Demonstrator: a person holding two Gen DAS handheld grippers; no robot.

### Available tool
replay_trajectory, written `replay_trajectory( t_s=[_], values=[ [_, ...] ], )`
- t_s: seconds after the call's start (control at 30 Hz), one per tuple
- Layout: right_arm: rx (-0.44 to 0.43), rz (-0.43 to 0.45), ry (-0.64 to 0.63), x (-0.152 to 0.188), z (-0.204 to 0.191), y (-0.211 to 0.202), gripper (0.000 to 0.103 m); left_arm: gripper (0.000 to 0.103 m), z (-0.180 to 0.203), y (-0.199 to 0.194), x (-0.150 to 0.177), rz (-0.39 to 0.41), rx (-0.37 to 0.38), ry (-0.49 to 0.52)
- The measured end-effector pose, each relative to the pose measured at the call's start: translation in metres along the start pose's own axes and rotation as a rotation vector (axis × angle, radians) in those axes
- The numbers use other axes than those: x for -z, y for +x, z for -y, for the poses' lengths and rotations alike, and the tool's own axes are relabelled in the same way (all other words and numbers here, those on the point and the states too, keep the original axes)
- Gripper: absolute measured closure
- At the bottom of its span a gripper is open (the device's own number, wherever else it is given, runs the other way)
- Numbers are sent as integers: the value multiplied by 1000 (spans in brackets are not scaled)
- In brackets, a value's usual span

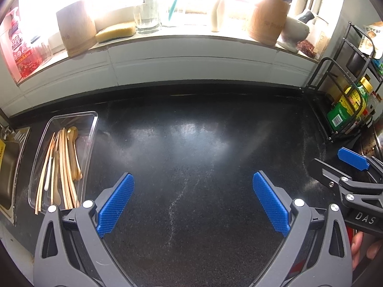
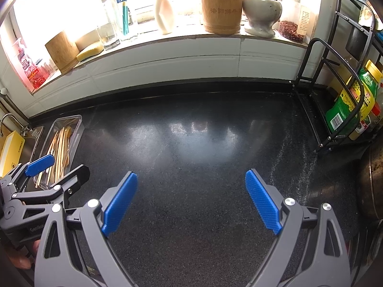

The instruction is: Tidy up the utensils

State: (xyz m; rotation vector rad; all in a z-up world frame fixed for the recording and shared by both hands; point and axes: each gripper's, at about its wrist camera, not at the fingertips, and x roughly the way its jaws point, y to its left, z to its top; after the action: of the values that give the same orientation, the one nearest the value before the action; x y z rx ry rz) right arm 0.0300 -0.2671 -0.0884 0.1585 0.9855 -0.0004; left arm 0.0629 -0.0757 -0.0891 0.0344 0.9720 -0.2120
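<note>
Utensils (image 1: 62, 165) all sit in one clear tray (image 1: 92, 129) at the far left of the dark table (image 1: 191, 143), right beside the sink (image 1: 7, 162). Counting them is tough: a bundle of pale wooden chopsticks, too overlapped to number, two wooden spoons that I can make out, and one thin white piece among them. Some tips poke out over the tray's near rim.

Two grippers are in play. Left gripper (image 1: 194, 203) hovers over bare table, jaws wide, nothing between them. Right gripper (image 2: 191, 201) does the same, jaws wide and empty; from the left view only one of its blue pads shows at the right edge, the rest cut off.

Up on the windowsill: two bamboo holders (image 2: 221, 7), one sponge (image 1: 115, 32), one white bottle (image 2: 164, 9), one stone mortar (image 2: 261, 14) with its pestle, one jar of red flakes (image 2: 290, 30), clear glasses whose count is lost in the glare. Window is blown out white.

One black wire rack (image 2: 335, 71) stands at right, holding green-and-yellow bottles, partly hidden behind its bars. A dark pot is cropped at the right edge.
</note>
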Motion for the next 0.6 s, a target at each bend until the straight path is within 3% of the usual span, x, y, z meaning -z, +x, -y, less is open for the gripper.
replay_trajectory(
  t_s=[0.13,0.23,0.6],
  values=[
    [0,7,3,1,2,-3,14,6,0,0,3,3,12,-12],
    [0,6,7,2,4,-3,14,6,1,-1,5,-4,-42,-16],
    [0,11,9,3,6,-7,14,6,-3,-5,7,3,-38,-28]
  ],
)
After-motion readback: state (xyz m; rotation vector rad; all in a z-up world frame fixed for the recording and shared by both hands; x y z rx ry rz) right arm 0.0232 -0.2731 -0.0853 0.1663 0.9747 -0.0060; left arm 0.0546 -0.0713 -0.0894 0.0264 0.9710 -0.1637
